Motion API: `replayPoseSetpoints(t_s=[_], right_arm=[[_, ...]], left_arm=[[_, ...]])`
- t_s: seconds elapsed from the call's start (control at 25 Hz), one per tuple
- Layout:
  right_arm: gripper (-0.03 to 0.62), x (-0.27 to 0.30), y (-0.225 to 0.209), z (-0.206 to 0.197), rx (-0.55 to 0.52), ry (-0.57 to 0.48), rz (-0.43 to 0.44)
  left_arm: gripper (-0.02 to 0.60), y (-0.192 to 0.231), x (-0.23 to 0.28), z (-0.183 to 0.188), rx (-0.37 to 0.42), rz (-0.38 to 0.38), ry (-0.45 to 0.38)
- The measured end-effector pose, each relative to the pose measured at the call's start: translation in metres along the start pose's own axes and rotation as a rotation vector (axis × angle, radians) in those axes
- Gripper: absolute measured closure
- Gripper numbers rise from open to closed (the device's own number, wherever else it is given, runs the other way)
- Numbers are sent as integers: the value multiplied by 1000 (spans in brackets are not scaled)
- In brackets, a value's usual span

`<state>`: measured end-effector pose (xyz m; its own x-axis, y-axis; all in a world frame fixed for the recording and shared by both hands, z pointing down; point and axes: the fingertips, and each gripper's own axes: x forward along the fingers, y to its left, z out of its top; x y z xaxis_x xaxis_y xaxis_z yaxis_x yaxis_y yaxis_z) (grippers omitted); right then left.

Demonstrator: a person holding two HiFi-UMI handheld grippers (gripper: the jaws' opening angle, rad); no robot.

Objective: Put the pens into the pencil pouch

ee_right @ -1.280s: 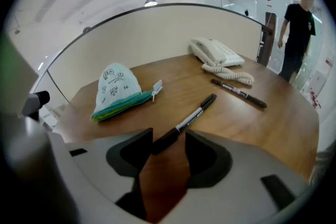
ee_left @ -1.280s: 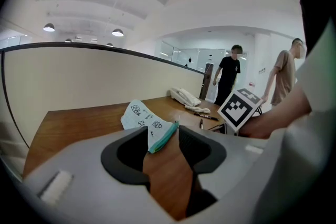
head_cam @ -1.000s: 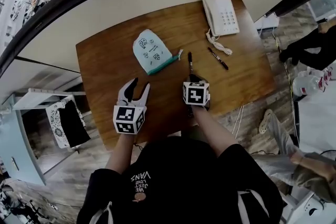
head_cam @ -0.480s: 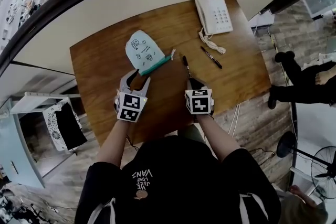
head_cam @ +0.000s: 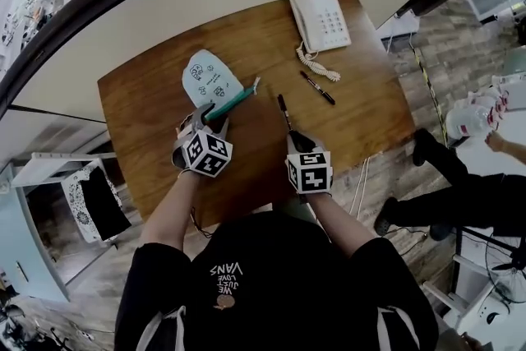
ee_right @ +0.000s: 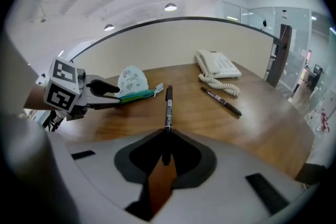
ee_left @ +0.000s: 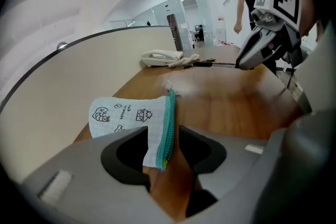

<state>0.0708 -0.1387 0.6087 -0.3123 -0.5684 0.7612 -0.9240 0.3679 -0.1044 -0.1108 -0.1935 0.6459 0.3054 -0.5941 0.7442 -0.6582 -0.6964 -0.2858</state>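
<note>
Black marker pen [ee_right: 168,105] is clamped in the right hand-held gripper [ee_right: 166,140] for insertion; teal-zipped pale fabric pouch [ee_left: 123,113] is straddled by the open left hand-held gripper [ee_left: 164,145] for steadying

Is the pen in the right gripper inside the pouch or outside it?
Outside: the right gripper clamps the pen, its far end clear of the pouch.

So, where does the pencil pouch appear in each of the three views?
Head view: the pencil pouch is left of centre, in the upper half.
Left gripper view: the pencil pouch is low and left of centre, zipper edge on its right.
Right gripper view: the pencil pouch is left of centre.
Shared landmark: the white telephone, beyond the pouch in every view.
</note>
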Motion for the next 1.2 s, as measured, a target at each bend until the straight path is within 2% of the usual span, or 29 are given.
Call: replayPoseSetpoints(t_s=[0.28,0.4,0.52,0.68,0.84,1.2], right_arm=[[540,-10,-7,1,-15,-9,18],[540,-13,-9,0,-30,-10,24],[540,-13,-9,3,-52,-14,35],[540,-14,2,8,-80,-16,75],[540,-14,19,14,-117,-22,128],[540,-17,47,24,-185,-31,207]], left_arm=[[427,5,14,0,6,3,36],[516,6,12,3,-19,12,25],[536,8,9,7,-68,12,10],[546,9,-1,23,-144,2,-49],[548,11,-15,46,-186,12,-128],[549,0,-40,79,-190,-11,-243]])
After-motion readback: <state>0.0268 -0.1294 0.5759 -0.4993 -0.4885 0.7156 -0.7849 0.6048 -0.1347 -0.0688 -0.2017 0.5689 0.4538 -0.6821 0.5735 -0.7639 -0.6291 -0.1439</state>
